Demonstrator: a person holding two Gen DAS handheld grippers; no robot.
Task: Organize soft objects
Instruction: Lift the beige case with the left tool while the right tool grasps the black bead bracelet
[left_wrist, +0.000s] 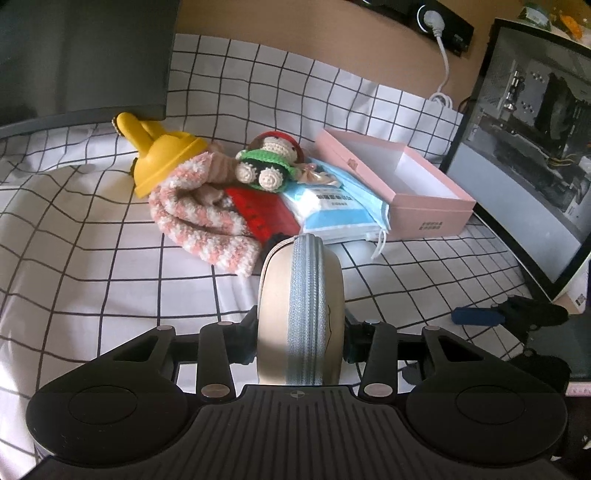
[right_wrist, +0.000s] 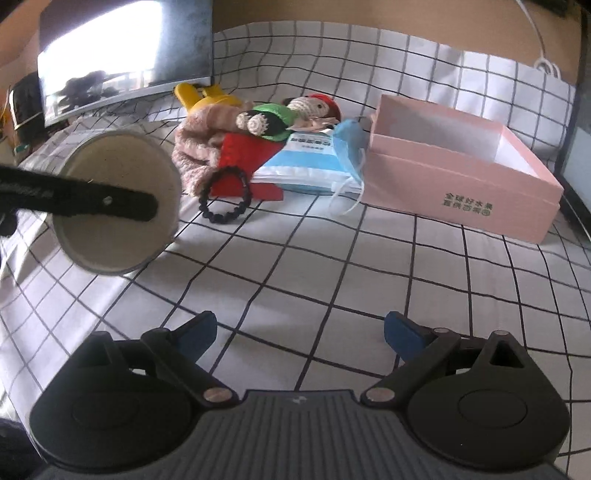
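My left gripper (left_wrist: 300, 325) is shut on a round beige zip case (left_wrist: 299, 314), held above the checked cloth; it also shows in the right wrist view (right_wrist: 114, 201) at the left. A pile lies beyond: a pink striped fuzzy sock (left_wrist: 199, 218), a crocheted doll (left_wrist: 269, 162), a red packet (left_wrist: 262, 214), a blue mask pack (left_wrist: 332, 206) and a yellow toy (left_wrist: 162, 155). A black bead bracelet (right_wrist: 225, 195) leans on the red packet. An open pink box (right_wrist: 458, 166) stands right of the pile. My right gripper (right_wrist: 299, 332) is open and empty over the cloth.
A dark monitor (left_wrist: 81, 55) stands behind the pile at the left. A computer case (left_wrist: 532, 147) stands right of the pink box (left_wrist: 395, 177). A power strip with a white cable (left_wrist: 439, 22) lies at the back.
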